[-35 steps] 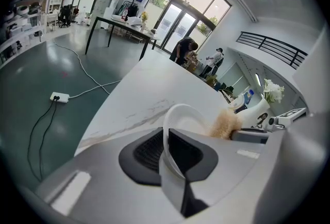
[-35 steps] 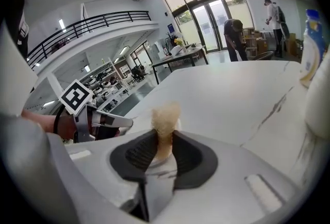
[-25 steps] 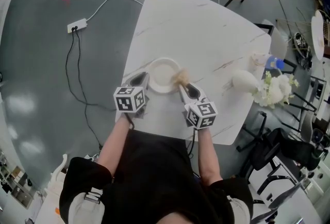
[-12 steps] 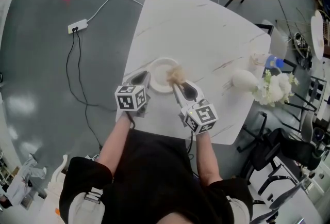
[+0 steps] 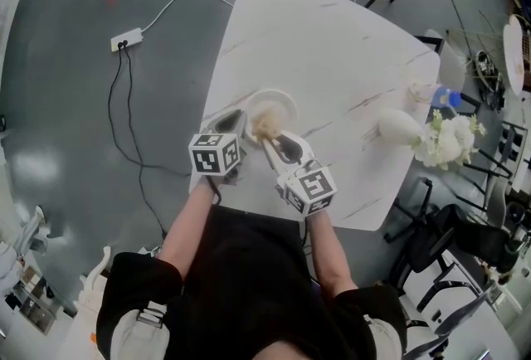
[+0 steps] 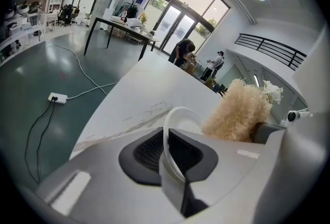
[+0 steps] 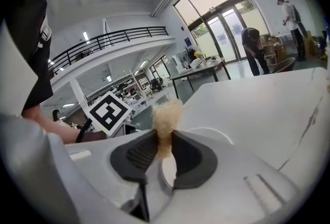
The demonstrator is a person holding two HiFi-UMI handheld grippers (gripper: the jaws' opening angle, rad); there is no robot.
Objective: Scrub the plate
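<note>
Right now the left hand-held gripper (image 5: 232, 122) is closed narrowly on the near rim of the white plate (image 5: 280, 100). The plate sits on the white counter (image 5: 332, 43) just ahead of both tools. To the right of it, the right hand-held gripper (image 5: 270, 143) pinches a tan fluffy scrubber (image 5: 265, 124). The scrubber's tuft rests on the plate's inside, close beside the left jaws.

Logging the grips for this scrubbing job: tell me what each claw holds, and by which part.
The left claw pinches the plate by its near rim. The right claw pinches the scrubber by its near end, with the fluffy tuft sticking out.
</note>
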